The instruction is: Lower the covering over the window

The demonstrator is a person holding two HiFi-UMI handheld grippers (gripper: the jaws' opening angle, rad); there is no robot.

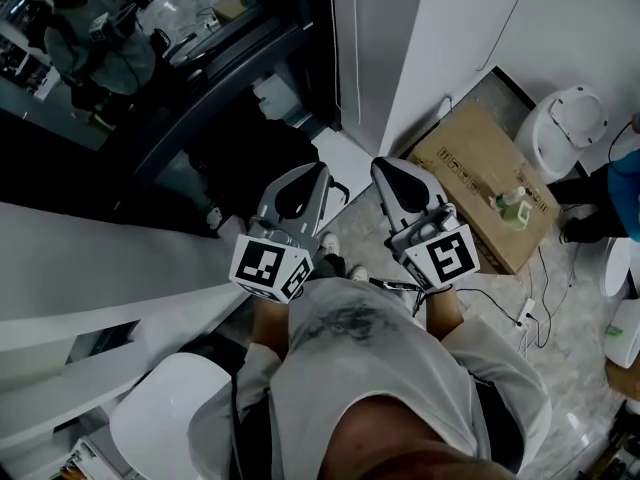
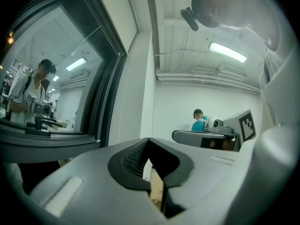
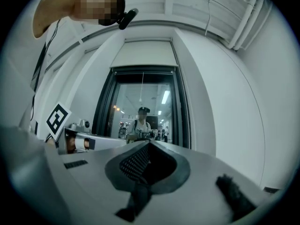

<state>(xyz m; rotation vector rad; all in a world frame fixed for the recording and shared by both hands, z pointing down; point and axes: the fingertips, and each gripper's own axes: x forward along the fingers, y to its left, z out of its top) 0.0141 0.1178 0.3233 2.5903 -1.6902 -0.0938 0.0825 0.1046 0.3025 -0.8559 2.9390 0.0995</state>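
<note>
The dark-framed window stands straight ahead in the right gripper view. Its pale covering is rolled up at the top, and a thin cord hangs down the middle of the glass. In the head view the window lies at the upper left. My left gripper and right gripper are held side by side at chest height, short of the wall. Both are shut with nothing between the jaws, as the left gripper view and the right gripper view show.
A white wall pillar rises just right of the window. On the floor at right lie a cardboard box, a white round bin and cables. A person in a teal top stands beyond. A white round seat sits low left.
</note>
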